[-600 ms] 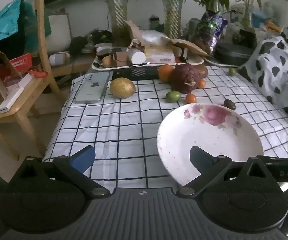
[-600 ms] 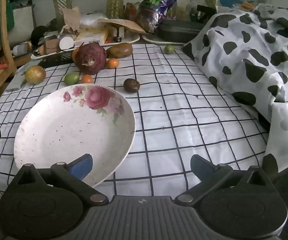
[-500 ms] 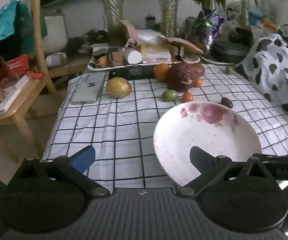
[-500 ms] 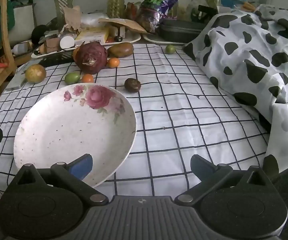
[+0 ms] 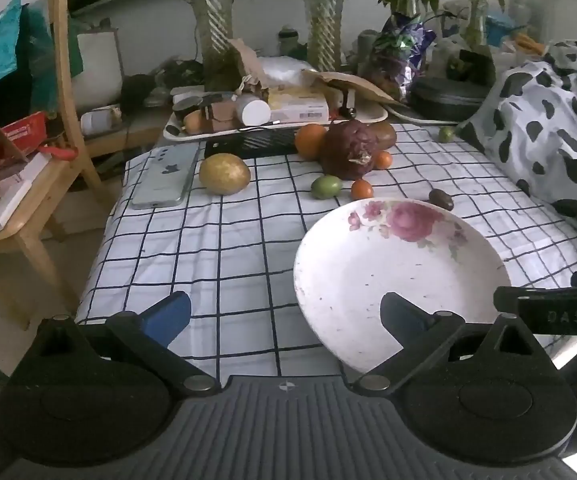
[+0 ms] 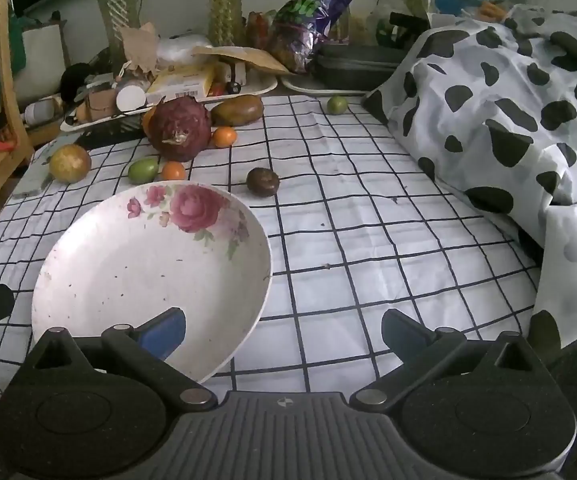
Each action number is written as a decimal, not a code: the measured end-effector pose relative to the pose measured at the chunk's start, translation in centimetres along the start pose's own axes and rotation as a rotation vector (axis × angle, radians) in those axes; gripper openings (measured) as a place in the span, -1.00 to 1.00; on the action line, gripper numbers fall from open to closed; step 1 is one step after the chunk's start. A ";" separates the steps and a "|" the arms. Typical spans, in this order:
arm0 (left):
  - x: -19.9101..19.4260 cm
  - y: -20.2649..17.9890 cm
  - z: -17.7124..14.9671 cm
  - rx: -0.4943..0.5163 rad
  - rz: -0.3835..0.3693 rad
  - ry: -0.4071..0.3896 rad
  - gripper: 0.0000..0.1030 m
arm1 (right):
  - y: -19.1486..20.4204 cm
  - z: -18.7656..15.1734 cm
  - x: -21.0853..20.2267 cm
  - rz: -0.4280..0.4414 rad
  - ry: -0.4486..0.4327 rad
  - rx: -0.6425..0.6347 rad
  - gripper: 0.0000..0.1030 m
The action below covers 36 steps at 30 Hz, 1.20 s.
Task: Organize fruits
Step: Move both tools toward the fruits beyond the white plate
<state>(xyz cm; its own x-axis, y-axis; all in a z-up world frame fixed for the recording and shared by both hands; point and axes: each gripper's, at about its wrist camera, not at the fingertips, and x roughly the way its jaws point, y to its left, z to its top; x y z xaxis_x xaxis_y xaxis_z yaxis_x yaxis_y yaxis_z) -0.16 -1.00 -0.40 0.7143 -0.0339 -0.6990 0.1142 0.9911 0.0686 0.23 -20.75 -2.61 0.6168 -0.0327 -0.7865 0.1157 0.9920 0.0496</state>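
A white plate with pink roses [image 5: 400,264] [image 6: 128,264] lies on the checked cloth, nothing in it. Beyond it are fruits: a yellow-brown round fruit [image 5: 224,173] [image 6: 69,162], a green one [image 5: 326,186] [image 6: 143,170], small orange ones [image 5: 362,189] [image 6: 173,170], a big dark red one [image 5: 350,155] [image 6: 179,128], an orange [image 5: 309,141] and a dark small fruit [image 5: 441,199] [image 6: 262,182]. My left gripper [image 5: 284,314] is open near the plate's left rim. My right gripper [image 6: 284,330] is open over the plate's right rim.
A phone [image 5: 166,178] lies at the cloth's left. A cluttered tray [image 5: 272,114], vases and bags stand at the back. A cow-print blanket [image 6: 508,92] rises on the right. A wooden chair [image 5: 20,184] stands beyond the left edge.
Both views have shifted only slightly; the plate and fruits lie where they were, and both grippers stay open.
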 end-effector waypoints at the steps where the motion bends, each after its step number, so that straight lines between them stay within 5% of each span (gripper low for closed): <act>1: 0.1 0.1 0.0 0.000 -0.004 0.000 0.99 | 0.1 -0.1 0.1 -0.001 -0.001 0.000 1.00; 23: 0.8 1.1 0.0 -0.061 -0.086 -0.091 0.99 | 1.2 0.3 -0.7 -0.002 -0.139 -0.058 1.00; 36: -1.2 -0.3 0.2 0.032 -0.117 -0.164 0.99 | 1.9 1.5 -3.1 -0.032 -0.205 -0.090 1.00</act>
<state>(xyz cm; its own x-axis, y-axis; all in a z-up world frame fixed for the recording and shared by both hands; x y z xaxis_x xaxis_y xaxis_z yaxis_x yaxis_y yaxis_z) -0.93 -1.29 0.52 0.7971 -0.1720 -0.5788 0.2234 0.9746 0.0180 -0.34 -18.95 0.88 0.7604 -0.0795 -0.6446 0.0740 0.9966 -0.0356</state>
